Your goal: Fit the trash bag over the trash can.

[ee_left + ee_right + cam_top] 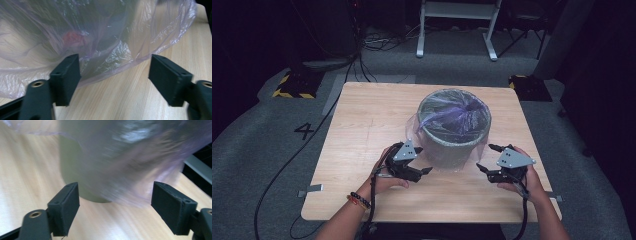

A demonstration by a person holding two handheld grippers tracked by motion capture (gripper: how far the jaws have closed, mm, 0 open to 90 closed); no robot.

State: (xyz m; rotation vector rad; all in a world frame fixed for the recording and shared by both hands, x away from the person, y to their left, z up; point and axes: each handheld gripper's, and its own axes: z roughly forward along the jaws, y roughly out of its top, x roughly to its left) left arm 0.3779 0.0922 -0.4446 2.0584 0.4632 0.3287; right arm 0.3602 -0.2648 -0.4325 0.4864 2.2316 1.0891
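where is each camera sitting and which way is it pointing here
High view: above the person's side, facing forward and down on the table; forearms, left gripper, right gripper.
Left gripper view: on the left gripper, facing the bag; open jaws.
Right gripper view: on the right gripper, facing the bin; open jaws.
Shared: bag, tabletop.

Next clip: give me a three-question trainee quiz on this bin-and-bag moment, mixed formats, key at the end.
1. True or false: the left gripper has its jaws shut on the plastic bag.
2. The bin stands on: A) the floor, B) the wooden table, C) a chair?
3. Fill in: the right gripper has its jaws ____.

Key: 1 false, they stand apart beside the bag; 2 B; 3 open.
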